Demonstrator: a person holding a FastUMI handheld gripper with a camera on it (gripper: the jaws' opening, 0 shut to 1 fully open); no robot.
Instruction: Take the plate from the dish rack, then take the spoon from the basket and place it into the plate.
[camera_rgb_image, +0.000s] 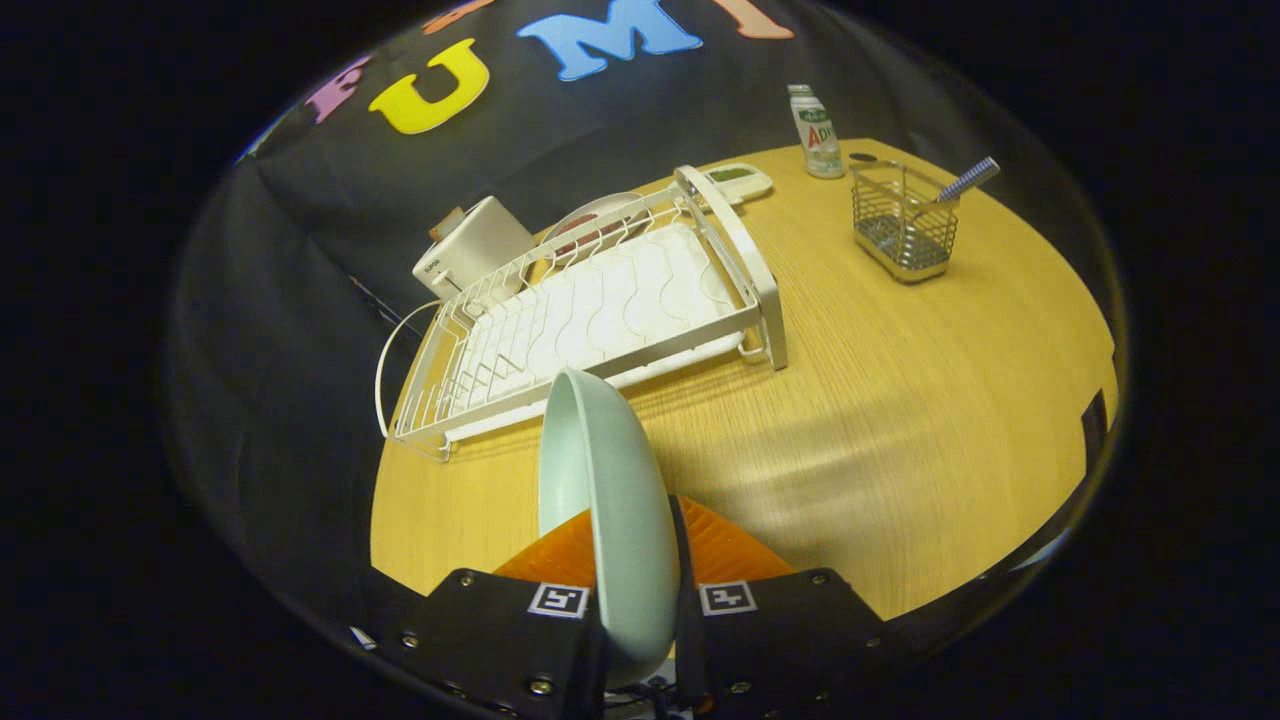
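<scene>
i have the gripper (634, 560) clenched on the plate (610, 510), both fingers pressing its rim while it stands on edge between them, lifted clear above the near part of the wooden table (900, 400). the dish rack (590, 310) lies beyond it to the left. the spoon (960, 183) waits in the wire basket (903, 225), far right, beside a small bottle (820, 132). my worry is the thin edge hold: i judge the plate could pivot or slip if i swing fast. setting it down on edge could leave it rolling, so it needs tilting flat before i let go.
</scene>
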